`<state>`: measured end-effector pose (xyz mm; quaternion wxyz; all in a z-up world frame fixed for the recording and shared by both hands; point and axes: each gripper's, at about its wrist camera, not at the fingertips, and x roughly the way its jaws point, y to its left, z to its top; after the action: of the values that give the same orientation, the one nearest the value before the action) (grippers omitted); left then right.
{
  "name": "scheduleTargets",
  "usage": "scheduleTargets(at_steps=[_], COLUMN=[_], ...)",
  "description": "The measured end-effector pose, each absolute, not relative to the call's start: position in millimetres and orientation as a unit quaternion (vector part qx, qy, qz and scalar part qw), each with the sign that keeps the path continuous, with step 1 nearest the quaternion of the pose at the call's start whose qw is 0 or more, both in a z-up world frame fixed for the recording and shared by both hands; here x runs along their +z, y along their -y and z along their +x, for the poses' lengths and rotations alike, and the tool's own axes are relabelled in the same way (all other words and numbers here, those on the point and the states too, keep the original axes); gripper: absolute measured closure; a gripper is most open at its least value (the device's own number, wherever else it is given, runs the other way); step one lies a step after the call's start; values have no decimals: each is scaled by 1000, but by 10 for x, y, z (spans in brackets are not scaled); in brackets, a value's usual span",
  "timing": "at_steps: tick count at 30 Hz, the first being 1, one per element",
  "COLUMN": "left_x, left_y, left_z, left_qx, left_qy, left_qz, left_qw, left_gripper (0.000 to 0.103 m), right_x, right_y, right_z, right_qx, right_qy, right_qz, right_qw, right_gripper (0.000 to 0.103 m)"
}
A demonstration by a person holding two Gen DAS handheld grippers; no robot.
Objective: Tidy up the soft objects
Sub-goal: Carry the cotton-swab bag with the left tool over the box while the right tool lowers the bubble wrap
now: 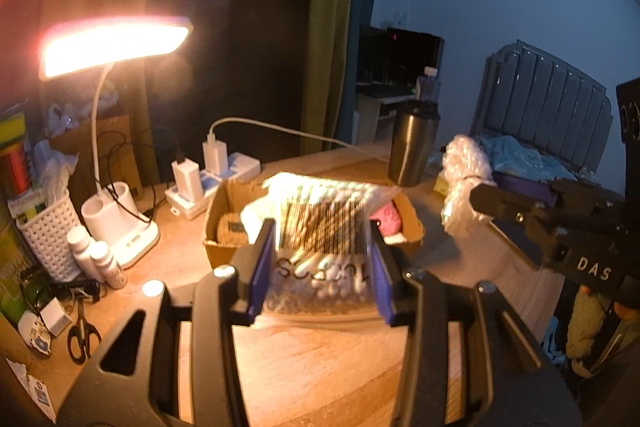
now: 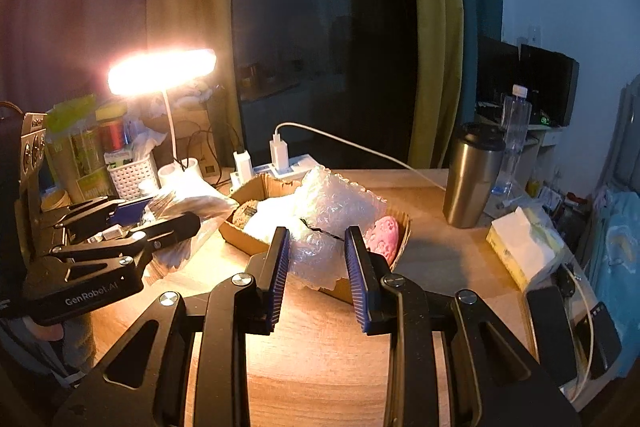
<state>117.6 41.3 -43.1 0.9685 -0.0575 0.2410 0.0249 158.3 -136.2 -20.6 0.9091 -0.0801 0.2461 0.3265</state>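
Left gripper (image 1: 320, 263) clamps clear plastic pack of cotton swabs (image 1: 320, 227), held above open brown cardboard box (image 2: 256, 245) on wooden tabletop (image 2: 320, 355), apparently for deposit. Right gripper (image 2: 318, 267) grips crumpled translucent bubble wrap (image 2: 336, 211) over box, beside pink sponge (image 2: 384, 233).

The desk (image 2: 432, 267) was pale wood-grain, glowing orange under the lamp (image 2: 160, 71). The box (image 2: 244, 243) was brown cardboard. A pink, patterned sponge (image 2: 384, 235) lay at its right end, beside clear bubble wrap (image 2: 336, 203). Both tools had blue ribbed pads (image 2: 280, 267) on black frames. The cup (image 2: 472, 179) was steel-grey with a black lid.
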Motion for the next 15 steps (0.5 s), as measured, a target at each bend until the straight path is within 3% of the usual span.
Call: scheduleTargets(at_steps=[15], left_x=[-116], left_y=[-559], left_z=[1351], left_qx=[30], left_qy=[-207], left_qz=[-59], left_qw=[976], left_gripper=[59], right_x=[-43], right_y=[1265], right_z=[1742], right_qx=[327], right_qy=[-232], right_qz=[-85], right_qw=[912], right_gripper=[73])
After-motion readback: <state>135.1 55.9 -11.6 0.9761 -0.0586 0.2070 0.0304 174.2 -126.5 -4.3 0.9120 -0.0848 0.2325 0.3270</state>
